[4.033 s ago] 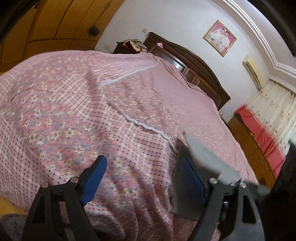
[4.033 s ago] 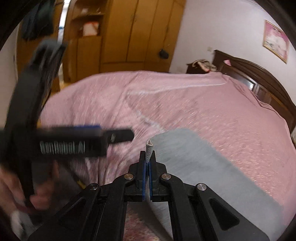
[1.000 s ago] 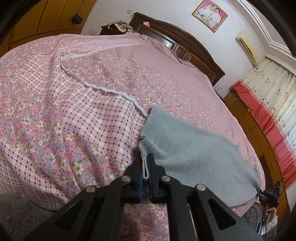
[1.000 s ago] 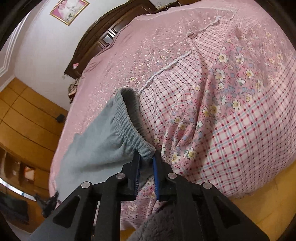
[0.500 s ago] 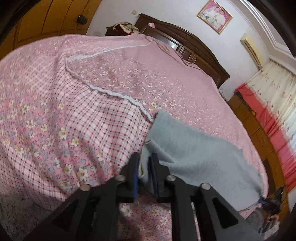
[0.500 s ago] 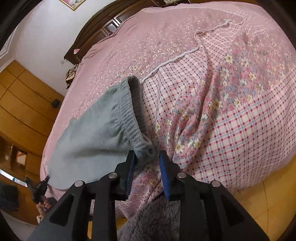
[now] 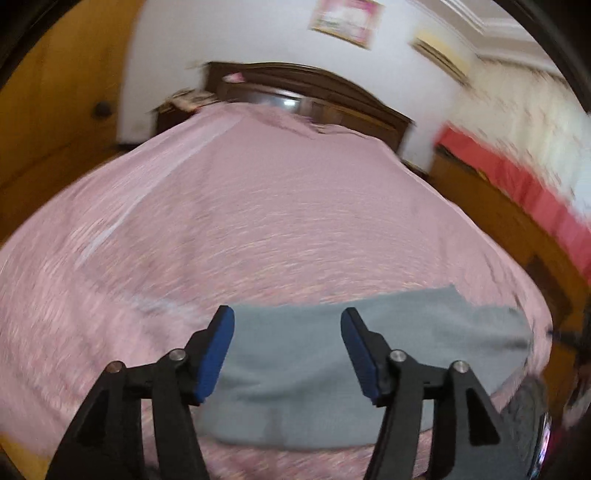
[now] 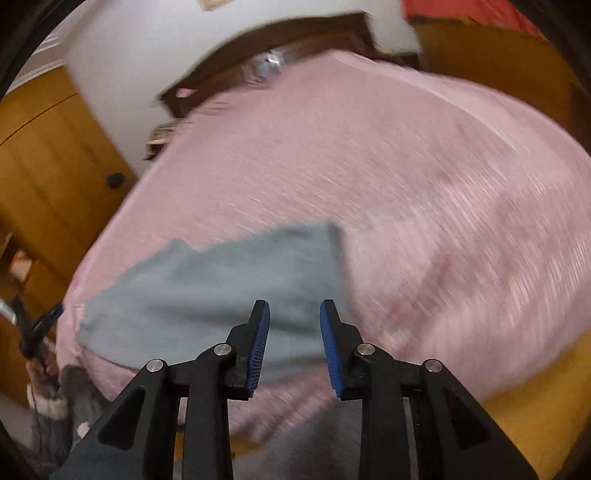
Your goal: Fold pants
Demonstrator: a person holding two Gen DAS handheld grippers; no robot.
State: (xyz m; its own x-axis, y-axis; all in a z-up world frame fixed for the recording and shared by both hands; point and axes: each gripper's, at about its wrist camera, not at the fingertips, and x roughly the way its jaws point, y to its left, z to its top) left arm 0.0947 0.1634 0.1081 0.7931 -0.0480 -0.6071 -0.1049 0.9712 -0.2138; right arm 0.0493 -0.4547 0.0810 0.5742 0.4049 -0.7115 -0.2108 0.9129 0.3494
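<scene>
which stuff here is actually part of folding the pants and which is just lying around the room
Part of the job:
grey pants, lying on the bed
left tool, open
right tool, open
pink bedspread, the work surface

Just there:
headboard
wall picture
wardrobe
red curtain trim

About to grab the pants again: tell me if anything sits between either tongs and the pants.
Nothing visible does. The grey pants lie flat on the pink bedspread, with the open left tongs and open right tongs directly over them.
</scene>
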